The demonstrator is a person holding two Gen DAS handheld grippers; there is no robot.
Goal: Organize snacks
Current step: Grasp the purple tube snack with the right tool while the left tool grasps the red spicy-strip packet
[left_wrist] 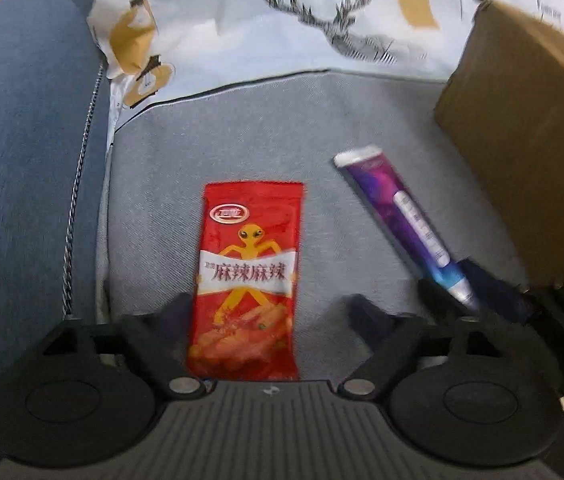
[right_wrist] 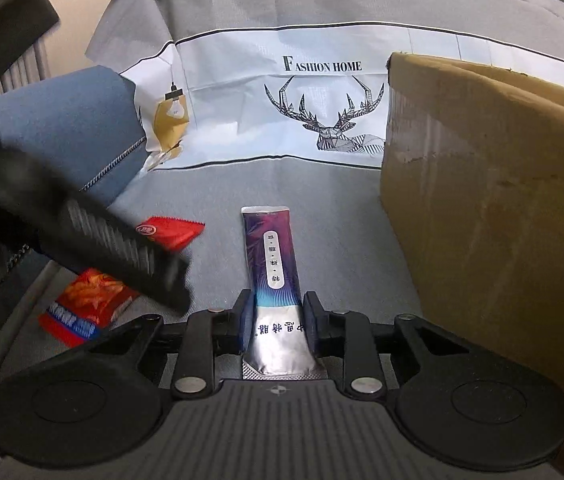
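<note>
- Beside the cardboard box (right_wrist: 494, 208), on its left, your right gripper (right_wrist: 278, 320) has its pads pinched on the silver end of the purple snack stick (right_wrist: 272, 256), which points away from you over the grey cloth (right_wrist: 342, 240).
- Further left of the box, your left gripper (left_wrist: 270, 312) stands about half open over the red snack packet (left_wrist: 248, 276); the packet lies flat between the fingers and nothing presses on it.
- Neither snack is in the box yet, so I'd judge the sorting barely started; both still need moving.
- The cloth carries a white band with a printed stag (right_wrist: 330, 120); a blue cushion (right_wrist: 70, 120) sits far left of the box.
</note>
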